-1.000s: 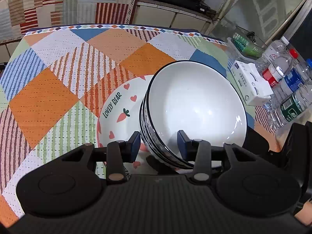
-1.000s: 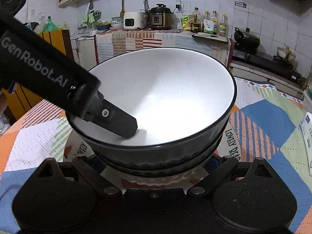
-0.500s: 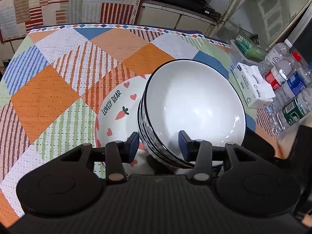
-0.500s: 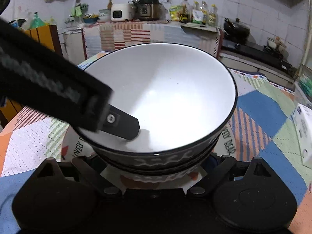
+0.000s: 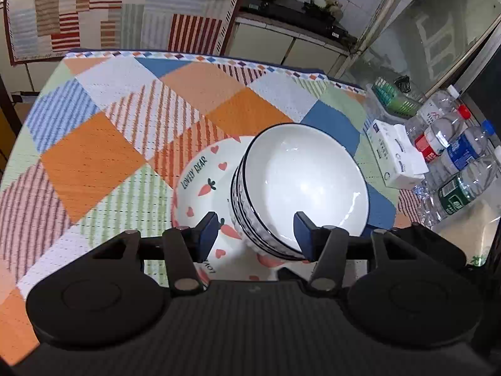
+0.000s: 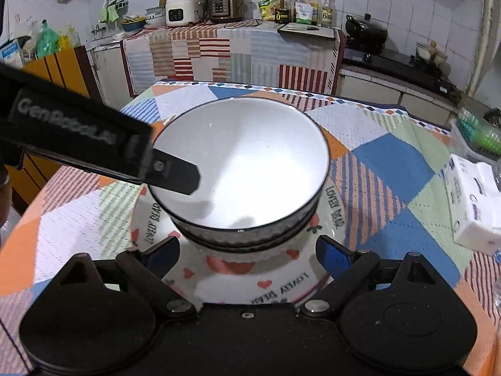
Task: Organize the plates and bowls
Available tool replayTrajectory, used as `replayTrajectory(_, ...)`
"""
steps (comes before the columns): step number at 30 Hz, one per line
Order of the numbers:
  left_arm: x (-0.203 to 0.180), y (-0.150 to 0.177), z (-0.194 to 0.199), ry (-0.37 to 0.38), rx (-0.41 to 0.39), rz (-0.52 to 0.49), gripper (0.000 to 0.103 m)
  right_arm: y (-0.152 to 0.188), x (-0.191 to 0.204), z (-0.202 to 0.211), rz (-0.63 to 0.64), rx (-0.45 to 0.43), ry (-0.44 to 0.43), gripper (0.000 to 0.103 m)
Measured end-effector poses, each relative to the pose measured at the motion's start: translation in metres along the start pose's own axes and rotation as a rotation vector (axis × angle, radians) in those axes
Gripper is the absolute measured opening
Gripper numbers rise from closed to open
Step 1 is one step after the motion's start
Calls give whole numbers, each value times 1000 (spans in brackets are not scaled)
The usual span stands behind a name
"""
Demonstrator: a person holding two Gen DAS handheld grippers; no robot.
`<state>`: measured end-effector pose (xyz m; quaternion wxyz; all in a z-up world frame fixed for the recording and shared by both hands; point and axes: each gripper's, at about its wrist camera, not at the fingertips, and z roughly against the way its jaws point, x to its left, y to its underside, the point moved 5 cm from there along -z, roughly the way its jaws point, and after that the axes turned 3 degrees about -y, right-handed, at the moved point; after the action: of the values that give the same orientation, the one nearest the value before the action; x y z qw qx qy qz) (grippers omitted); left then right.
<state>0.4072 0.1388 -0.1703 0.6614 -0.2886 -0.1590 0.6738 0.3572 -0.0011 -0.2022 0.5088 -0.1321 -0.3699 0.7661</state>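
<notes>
We see even indoor light, glare inside the white bowl (image 5: 305, 181), fisheye-bent edges, and a motion-blurred left gripper (image 6: 175, 174).

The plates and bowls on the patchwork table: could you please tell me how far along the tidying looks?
Done: the bowls sit nested in one stack on the Lovely Bear plate.
In hand: nothing is gripped. The left gripper straddles the stack's rim with jaws open; the right gripper is open just short of the plate.
Left: seemingly only drawing both grippers away; no other loose dishes show on the tablecloth.
</notes>
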Motion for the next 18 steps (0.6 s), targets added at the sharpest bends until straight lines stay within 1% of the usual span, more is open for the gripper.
replayTrajectory(4, -3, 2, 22, 19, -14, -14, 57, -1, -4, 23, -26, -18, 37, 96)
replayTrajectory(6, -9, 2, 32, 31, -19, -54, 58, -2, -6, 37, -47, -36, 52, 96)
replayTrajectory(8, -14, 2, 42, 12, -36, -90, 59, -2, -8, 50, -68, -53, 73, 96)
replayTrajectory(10, -21, 4, 54, 11, -41, -118, 60, -4, -12, 61, -84, -64, 87, 96)
replayTrajectory(13, -27, 7, 71, 12, -54, -129, 63, -7, -14, 76, -98, -72, 97, 96)
replayTrajectory(18, -31, 17, 100, -15, -72, -119, 68, -7, -12, 103, -81, -90, 138, 96)
